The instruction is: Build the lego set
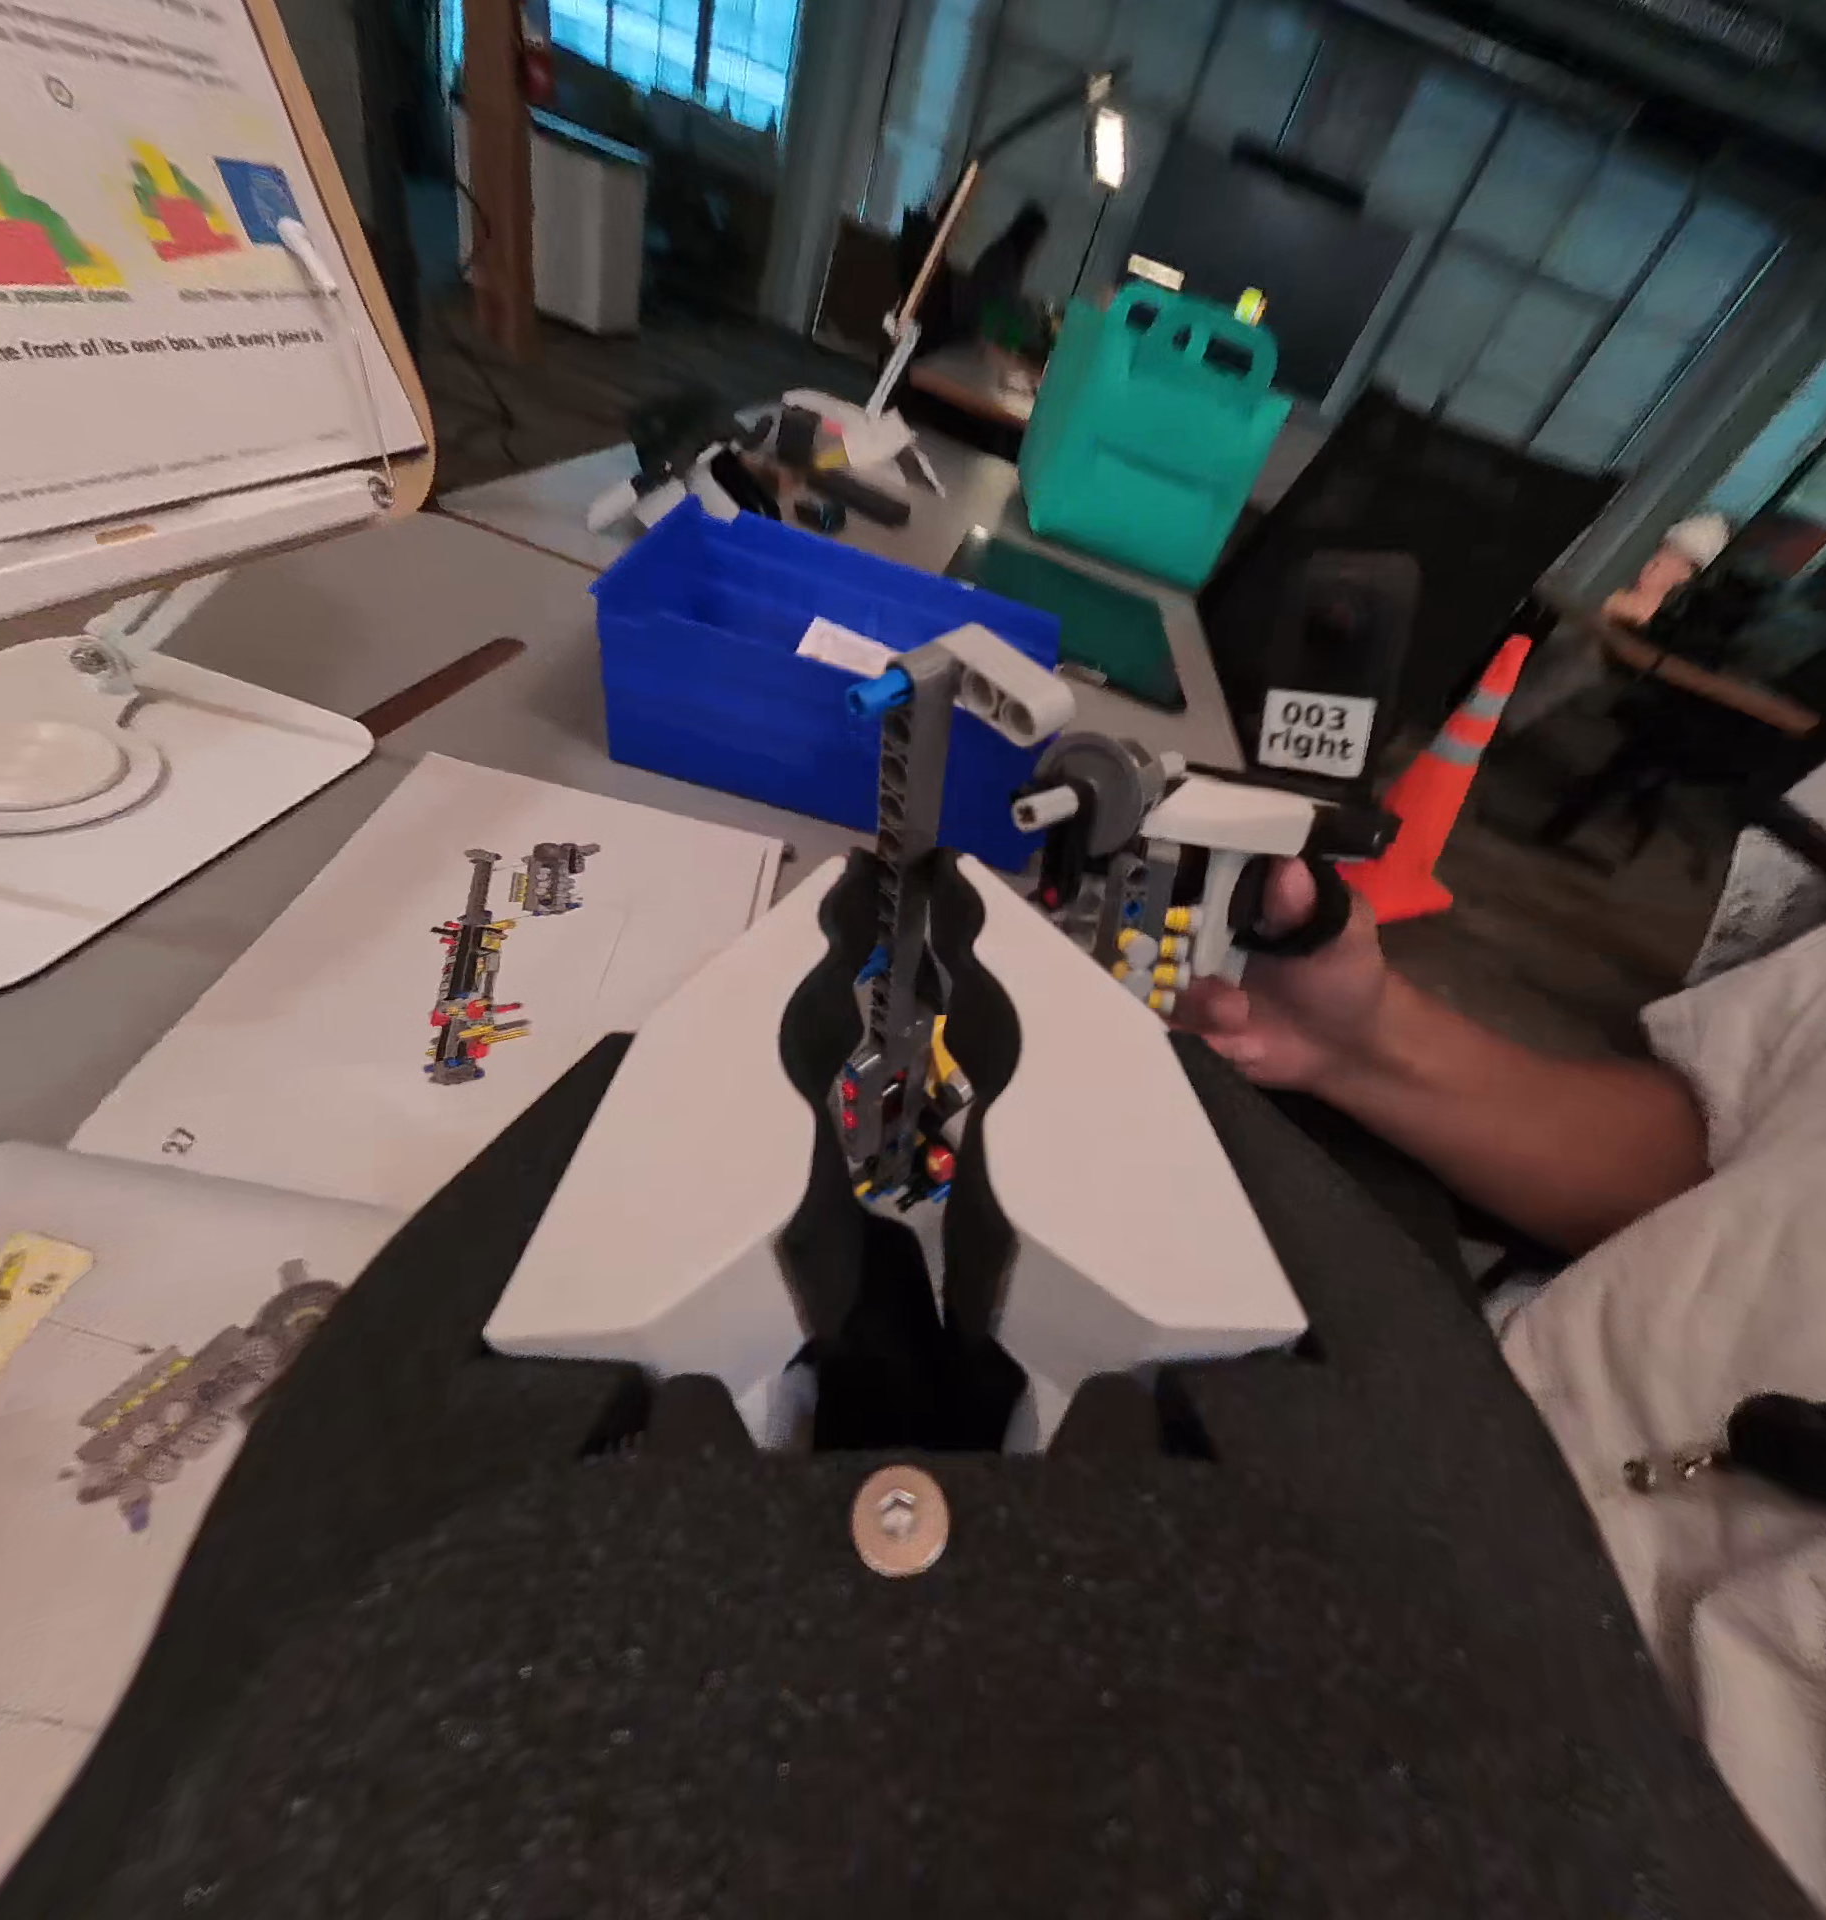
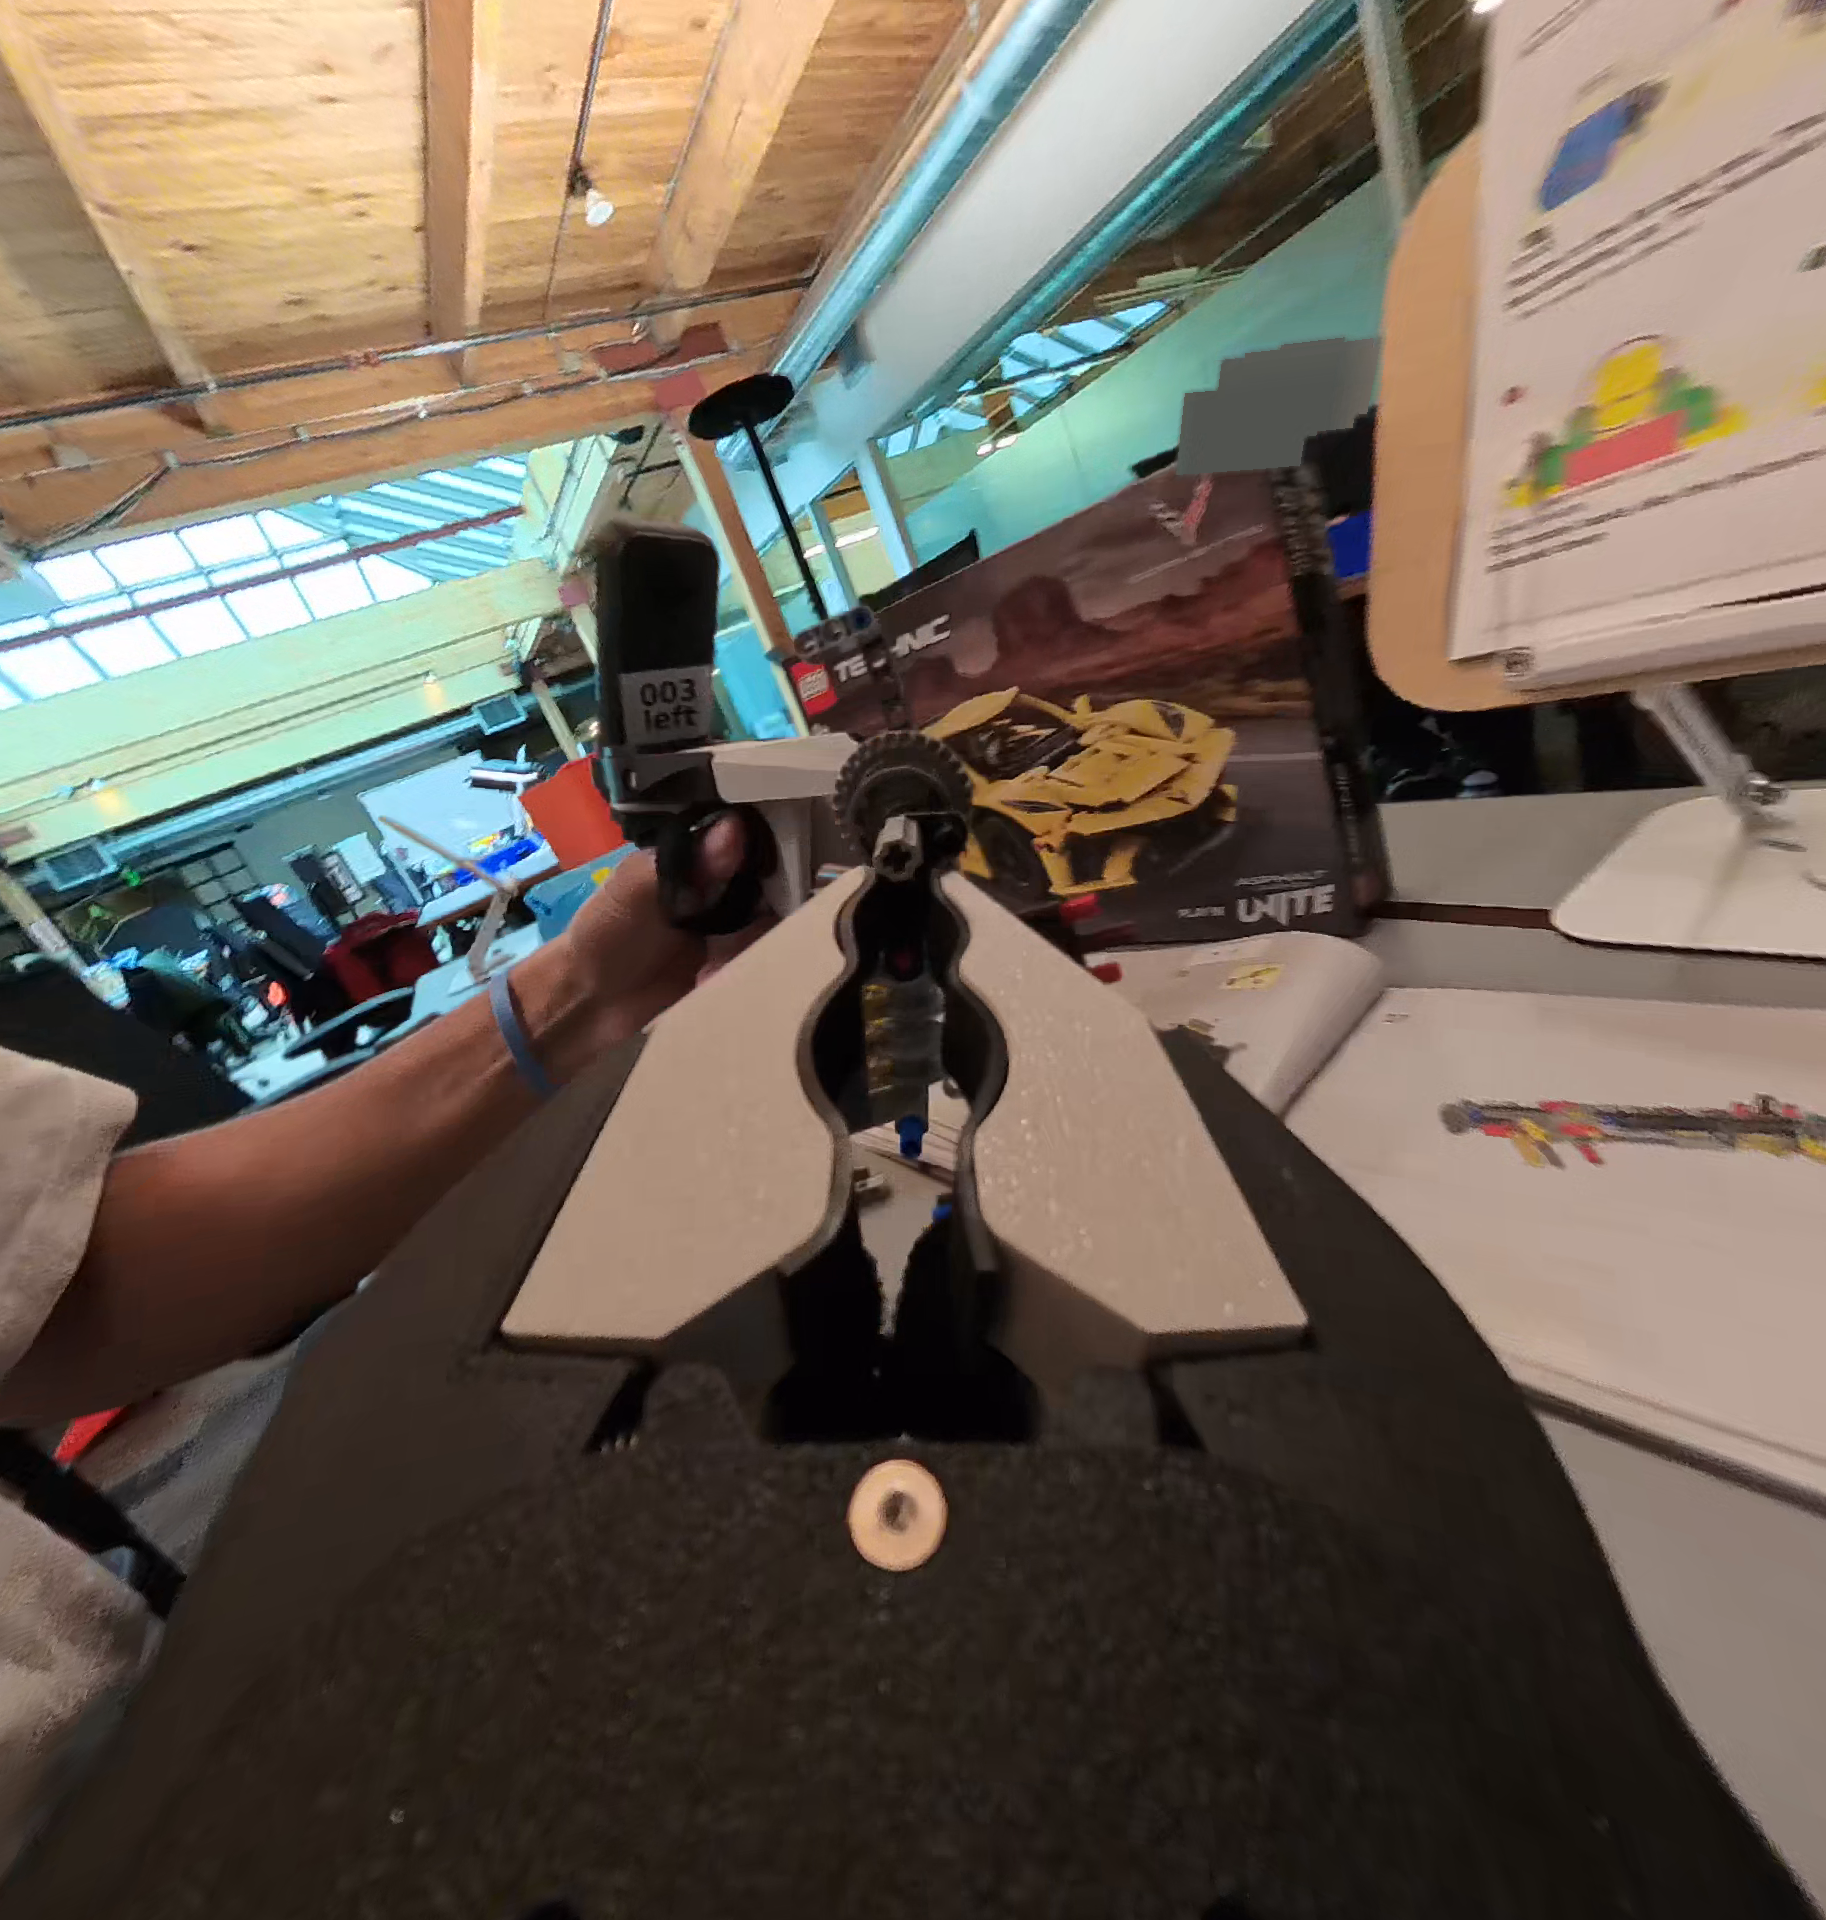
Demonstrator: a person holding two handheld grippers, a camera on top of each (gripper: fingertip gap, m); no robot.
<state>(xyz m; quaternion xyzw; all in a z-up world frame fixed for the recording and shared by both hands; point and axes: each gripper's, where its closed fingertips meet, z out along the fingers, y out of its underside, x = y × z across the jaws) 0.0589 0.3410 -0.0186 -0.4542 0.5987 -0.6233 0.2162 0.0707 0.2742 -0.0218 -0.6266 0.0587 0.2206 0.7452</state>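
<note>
A: Holding steady — left gripper clamped on the long grey beam assembly, which stands upright between its fingers.

B: Right gripper is closed on the gear sub-assembly; gear beyond the fingertips.

A: Farther off: instruction booklet on the table, then blue bin.

B: Lego box behind.

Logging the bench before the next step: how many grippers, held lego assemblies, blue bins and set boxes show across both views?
Grippers: 2 (left gripper, right gripper)
Held lego assemblies: 2 (beam assembly, gear assembly)
Blue bins: 1 (blue bin)
Set boxes: 1 (set box)
Total: 6
</note>
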